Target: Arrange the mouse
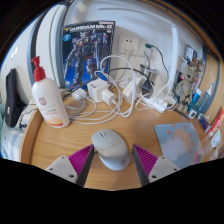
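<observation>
A light grey computer mouse (110, 146) lies on the wooden desk (70, 135), between my two fingers. My gripper (112, 160) is open around it: the magenta pad on the left finger (80, 157) and the one on the right finger (146, 157) flank the mouse, with a small gap at each side. The mouse rests on the desk on its own, turned a little to the right. A grey-blue mouse mat (183, 143) lies just to the right, beyond the right finger.
A white pump bottle (48, 100) stands at the left. White chargers and tangled cables (110, 90) lie behind the mouse, with a power strip (160, 100) at the right. A robot-model box (88, 55) leans on the wall. Small figures and pens (200, 95) stand far right.
</observation>
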The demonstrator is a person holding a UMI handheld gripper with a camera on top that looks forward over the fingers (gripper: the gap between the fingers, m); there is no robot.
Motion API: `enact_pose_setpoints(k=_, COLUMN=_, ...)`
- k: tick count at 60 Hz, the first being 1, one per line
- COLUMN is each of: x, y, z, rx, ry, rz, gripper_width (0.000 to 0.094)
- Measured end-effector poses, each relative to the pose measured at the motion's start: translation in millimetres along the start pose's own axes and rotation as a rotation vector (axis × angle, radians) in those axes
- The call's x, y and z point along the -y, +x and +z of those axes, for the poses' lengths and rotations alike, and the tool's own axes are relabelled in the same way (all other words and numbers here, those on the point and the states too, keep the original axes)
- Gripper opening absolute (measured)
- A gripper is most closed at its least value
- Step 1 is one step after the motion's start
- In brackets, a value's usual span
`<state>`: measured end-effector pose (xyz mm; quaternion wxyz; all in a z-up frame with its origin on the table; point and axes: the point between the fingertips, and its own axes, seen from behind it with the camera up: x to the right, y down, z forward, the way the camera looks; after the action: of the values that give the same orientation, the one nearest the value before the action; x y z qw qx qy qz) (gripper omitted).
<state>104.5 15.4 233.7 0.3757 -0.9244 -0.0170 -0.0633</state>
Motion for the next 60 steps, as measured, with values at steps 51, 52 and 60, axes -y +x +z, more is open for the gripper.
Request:
enact_pose_setpoints(k=51, x=28, y=31, z=41, rx=-0.074, ry=0.03, rz=0.162, gripper_width=0.0355)
enact_pose_setpoints(k=52, x=28, y=30, z=41, rx=-0.067, ry=0.03, rz=0.157, gripper_width=0.0366)
enact_pose_setpoints(k=60, x=28, y=31, z=41, rx=-0.035, ry=0.014, rz=0.11, gripper_width=0.033)
